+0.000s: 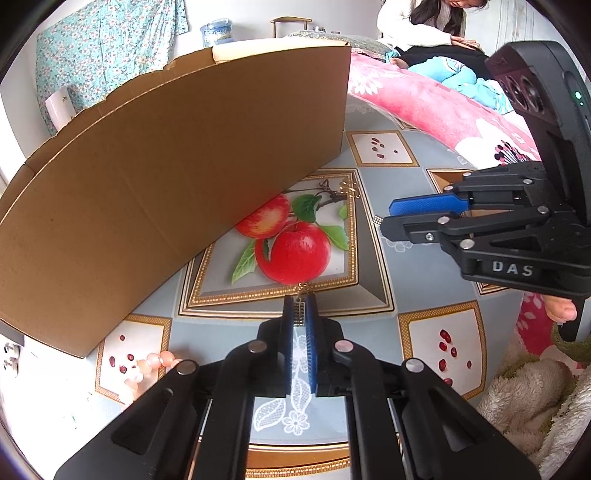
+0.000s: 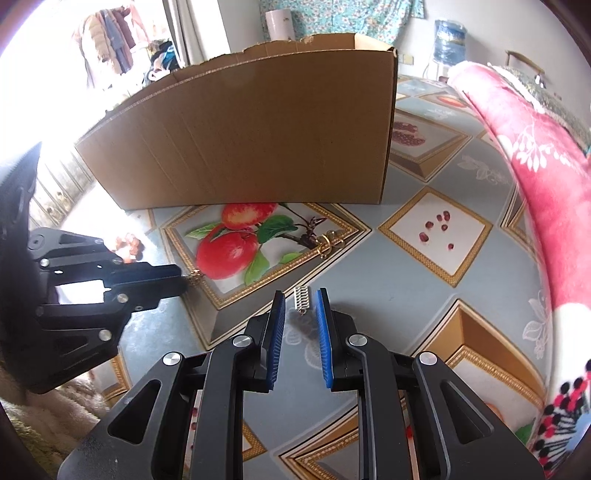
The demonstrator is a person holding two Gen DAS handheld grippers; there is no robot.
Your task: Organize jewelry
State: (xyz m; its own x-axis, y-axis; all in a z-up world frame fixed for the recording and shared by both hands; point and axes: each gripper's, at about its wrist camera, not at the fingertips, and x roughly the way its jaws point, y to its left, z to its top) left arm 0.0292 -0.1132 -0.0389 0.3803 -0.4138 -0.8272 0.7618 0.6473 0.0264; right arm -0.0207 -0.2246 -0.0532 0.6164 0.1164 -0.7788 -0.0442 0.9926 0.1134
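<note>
My left gripper (image 1: 299, 301) is shut on a small gold chain piece (image 1: 302, 286) that pokes out past its fingertips, just below the apple picture. From the right wrist view the same left gripper (image 2: 180, 281) shows the gold chain piece (image 2: 195, 275) at its tip. My right gripper (image 2: 300, 295) stands open over the tablecloth, with a short silver link piece (image 2: 301, 298) lying between its fingertips, untouched. The left wrist view has the right gripper (image 1: 386, 218) beside that silver link piece (image 1: 377, 220). Gold earrings (image 2: 327, 242) lie by the apple's branch.
A large open cardboard box (image 2: 258, 140) stands just behind the apple picture (image 1: 295, 254). A pink bead bracelet (image 1: 159, 360) lies left of my left gripper. A pink flowered blanket (image 2: 535, 184) borders the right side. A person (image 1: 424, 26) sits far behind.
</note>
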